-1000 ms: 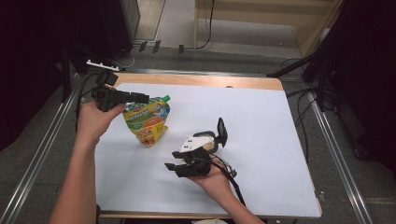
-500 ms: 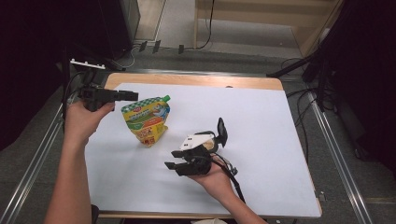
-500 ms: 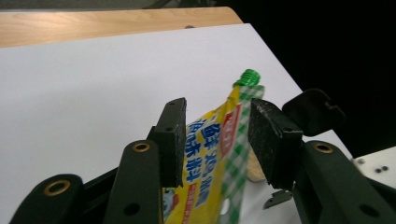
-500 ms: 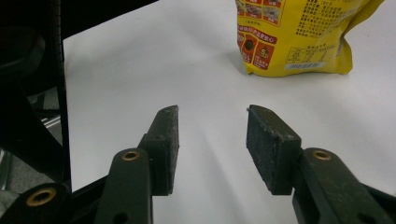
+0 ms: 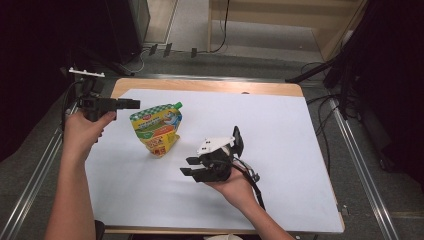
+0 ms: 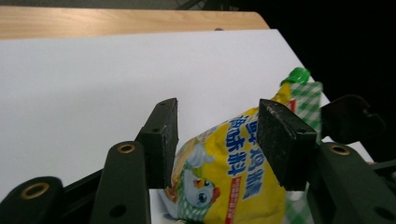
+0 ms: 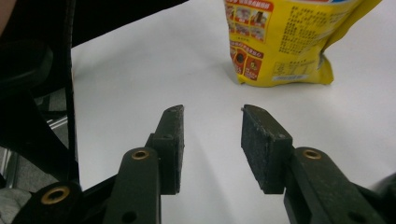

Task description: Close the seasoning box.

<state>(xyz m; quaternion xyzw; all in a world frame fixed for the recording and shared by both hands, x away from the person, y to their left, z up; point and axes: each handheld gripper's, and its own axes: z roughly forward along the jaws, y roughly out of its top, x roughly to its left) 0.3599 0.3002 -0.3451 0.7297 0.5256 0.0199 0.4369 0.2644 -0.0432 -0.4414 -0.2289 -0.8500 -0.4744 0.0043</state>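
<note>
Drawn back leftward, the left claw [image 5: 131, 104] hangs wide beside the standing pouch [image 5: 156, 129] mid-worktop [image 5: 280, 130]; the right claw [image 5: 191, 166] waits wide nearby. Pouch probably soft, slippery, light; pinch its top near the green cap [image 6: 298, 74].

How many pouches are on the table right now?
1. The yellow pouch stands on the white sheet, at its left part, between the left gripper and the right gripper. Neither touches it.
</note>
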